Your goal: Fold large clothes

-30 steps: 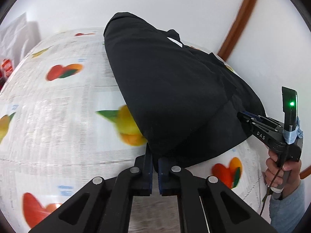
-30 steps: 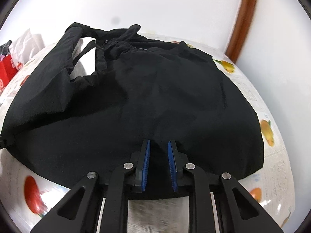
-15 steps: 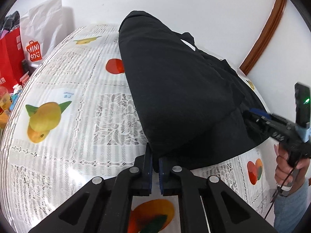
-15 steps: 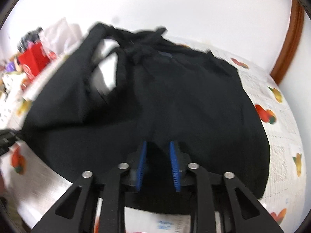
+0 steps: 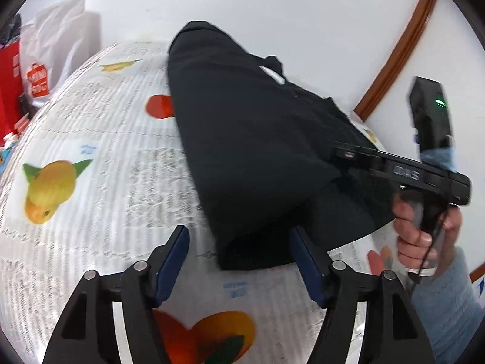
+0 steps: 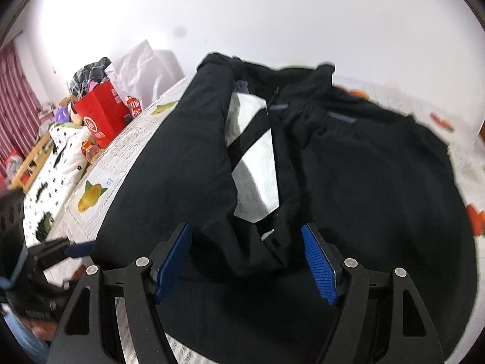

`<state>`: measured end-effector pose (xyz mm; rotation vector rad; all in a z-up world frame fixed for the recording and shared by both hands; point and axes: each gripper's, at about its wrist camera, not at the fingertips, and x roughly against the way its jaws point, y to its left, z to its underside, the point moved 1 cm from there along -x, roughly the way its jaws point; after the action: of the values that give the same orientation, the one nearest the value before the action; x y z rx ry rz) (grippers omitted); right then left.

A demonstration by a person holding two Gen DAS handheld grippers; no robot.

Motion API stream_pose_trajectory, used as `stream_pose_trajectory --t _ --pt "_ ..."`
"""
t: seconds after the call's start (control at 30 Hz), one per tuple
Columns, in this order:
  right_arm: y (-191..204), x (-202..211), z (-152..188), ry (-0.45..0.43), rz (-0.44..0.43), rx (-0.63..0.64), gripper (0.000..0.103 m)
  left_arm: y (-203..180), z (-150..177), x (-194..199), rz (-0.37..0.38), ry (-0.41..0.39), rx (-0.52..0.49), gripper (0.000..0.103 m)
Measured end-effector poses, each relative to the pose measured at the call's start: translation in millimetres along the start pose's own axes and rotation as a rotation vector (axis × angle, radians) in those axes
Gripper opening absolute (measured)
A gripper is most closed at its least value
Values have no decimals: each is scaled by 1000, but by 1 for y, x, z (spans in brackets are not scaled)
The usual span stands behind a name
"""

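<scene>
Both the left gripper (image 5: 239, 256) and right gripper (image 6: 245, 261) have just spread their jaws, releasing the black garment (image 5: 257, 151); beside it, a white bag (image 5: 54, 51) reads "MINI SO".

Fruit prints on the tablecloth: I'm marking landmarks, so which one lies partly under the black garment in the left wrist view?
The red fruit print at the garment's left edge; its right side is covered. The yellow fruit print lies fully exposed, farther left.

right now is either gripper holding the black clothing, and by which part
Nothing is held. The left gripper and right gripper have just been opening; the black garment lies loose on the tablecloth, its edge between their jaws.
</scene>
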<state>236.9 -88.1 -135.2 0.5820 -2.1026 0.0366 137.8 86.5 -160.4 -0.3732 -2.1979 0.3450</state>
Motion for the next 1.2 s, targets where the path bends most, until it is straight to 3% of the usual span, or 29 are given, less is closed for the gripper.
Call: stream_pose_trajectory --t 0.1,0.2,0.33,0.43,0.47,0.73,0.93,1.07,1.2 --pt "-4 -14 -6 14 -52 -36 73 -10 -4 -10 26 24 -18 77" --pt "-1 -26 -12 20 -85 -53 71 -20 -7 -20 -46 22 -48 77" --pt "1 -31 -12 19 -104 -36 46 -27 -10 -28 -119 28 -85 79" --pt "7 -26 -13 -2 -95 13 14 -35 -10 -34 -171 37 -134 82" --pt "8 -21 -13 -19 -95 31 11 -36 -9 -34 -186 39 -143 82" --pt "-2 59 -17 -272 -139 28 7 -38 -11 -39 -211 41 -149 83" --pt "-31 111 9 -408 -64 -22 7 -45 -5 -39 -236 47 -181 85" --pt "-66 117 39 -398 22 -154 7 -55 -2 -43 -267 46 -214 86" --pt "-97 93 72 -282 62 -277 8 -62 -1 -43 -243 47 -210 83"
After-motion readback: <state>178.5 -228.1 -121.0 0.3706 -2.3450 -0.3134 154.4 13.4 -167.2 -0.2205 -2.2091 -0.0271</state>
